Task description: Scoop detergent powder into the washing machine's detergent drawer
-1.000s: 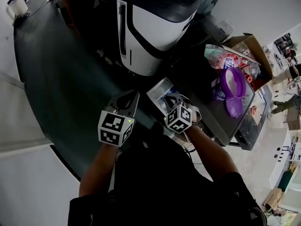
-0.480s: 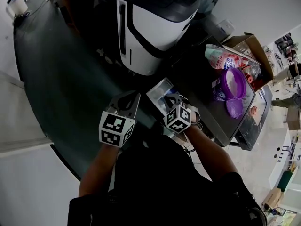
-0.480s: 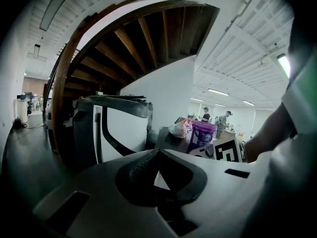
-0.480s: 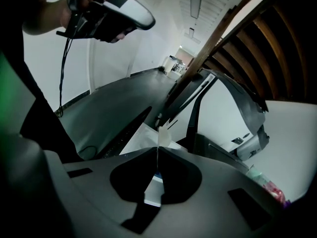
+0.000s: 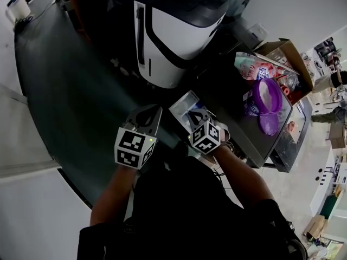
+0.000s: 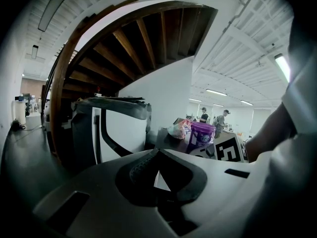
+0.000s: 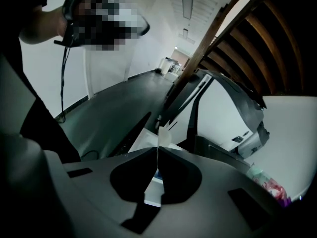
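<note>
2 grippers sit close to the person's body, both with jaws pressed together. The left gripper [image 6: 158, 150] holds nothing; only its own view shows its tips meeting, with a small gap beneath them. The right gripper [image 7: 157, 148] pinches a thin white strip [image 7: 163, 134] that pokes up past its tips. Only the right gripper view shows this, and I cannot tell whether the strip belongs to a scoop.

The head view alone shows the right gripper hanging over the open drawer [image 5: 184, 103], which lies just in front of the washing machine [image 5: 179, 34]. The drawer is a white tray with a blue part inside; any powder in it is too dim to make out, and the right gripper covers part of it from above. The machine is white with dark trim and a dark top.

To its right, a dark table [image 5: 230, 107] carries a purple tub [image 5: 264, 95] with pale contents, a purple lid [image 5: 269, 123] just beside it, and a pink-and-green bag [image 5: 250, 65]. A cardboard box [image 5: 293, 53] stands behind them. The left gripper view adds 2 people [image 6: 203, 114] far off past the table.
</note>
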Action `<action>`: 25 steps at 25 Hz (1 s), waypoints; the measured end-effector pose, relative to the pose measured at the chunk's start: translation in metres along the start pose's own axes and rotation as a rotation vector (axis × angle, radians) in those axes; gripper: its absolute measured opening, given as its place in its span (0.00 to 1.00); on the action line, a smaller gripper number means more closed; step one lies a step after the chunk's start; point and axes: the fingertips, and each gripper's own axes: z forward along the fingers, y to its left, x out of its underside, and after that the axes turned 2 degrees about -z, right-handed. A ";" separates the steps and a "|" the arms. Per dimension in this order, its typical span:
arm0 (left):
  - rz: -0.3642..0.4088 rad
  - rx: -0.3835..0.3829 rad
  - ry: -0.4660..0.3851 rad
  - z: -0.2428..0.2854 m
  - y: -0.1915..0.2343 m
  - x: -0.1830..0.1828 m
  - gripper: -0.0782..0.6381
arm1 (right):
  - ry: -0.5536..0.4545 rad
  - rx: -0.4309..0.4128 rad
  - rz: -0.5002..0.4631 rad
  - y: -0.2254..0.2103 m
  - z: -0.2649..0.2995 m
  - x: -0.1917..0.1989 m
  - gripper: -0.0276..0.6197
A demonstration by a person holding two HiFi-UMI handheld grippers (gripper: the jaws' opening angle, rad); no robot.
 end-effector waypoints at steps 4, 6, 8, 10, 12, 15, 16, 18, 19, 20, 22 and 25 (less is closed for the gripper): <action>0.002 -0.001 -0.005 -0.003 0.000 0.000 0.12 | 0.012 -0.012 -0.054 0.012 0.001 -0.003 0.07; 0.001 0.003 -0.007 -0.002 -0.001 0.000 0.12 | 0.016 -0.010 -0.044 0.012 0.001 -0.002 0.07; 0.000 0.009 -0.004 -0.002 -0.004 0.001 0.12 | 0.020 -0.012 -0.057 0.013 0.000 -0.001 0.07; 0.001 0.014 0.000 0.000 -0.007 0.002 0.12 | 0.026 -0.022 -0.071 0.016 0.000 0.001 0.07; 0.002 0.018 0.006 0.003 -0.010 0.003 0.12 | 0.029 -0.040 -0.067 0.018 0.003 0.002 0.07; 0.008 0.022 0.017 0.009 -0.013 0.003 0.12 | 0.005 -0.085 0.080 0.014 0.007 0.006 0.07; 0.009 0.023 0.020 0.011 -0.015 0.003 0.12 | -0.013 -0.105 0.166 0.010 0.008 0.008 0.07; 0.011 0.019 0.025 0.015 -0.018 0.002 0.12 | -0.061 -0.157 0.375 0.001 0.007 0.013 0.07; 0.011 0.016 0.027 0.017 -0.019 0.001 0.12 | -0.086 -0.184 0.474 -0.005 0.003 0.014 0.07; 0.013 0.012 0.029 0.019 -0.019 0.000 0.12 | -0.112 -0.207 0.553 -0.010 -0.001 0.015 0.07; 0.018 0.004 0.030 0.024 -0.021 -0.003 0.12 | -0.166 -0.241 0.659 -0.021 -0.009 0.016 0.07; 0.020 -0.005 0.030 0.031 -0.028 -0.009 0.12 | -0.215 -0.258 0.754 -0.036 -0.018 0.026 0.07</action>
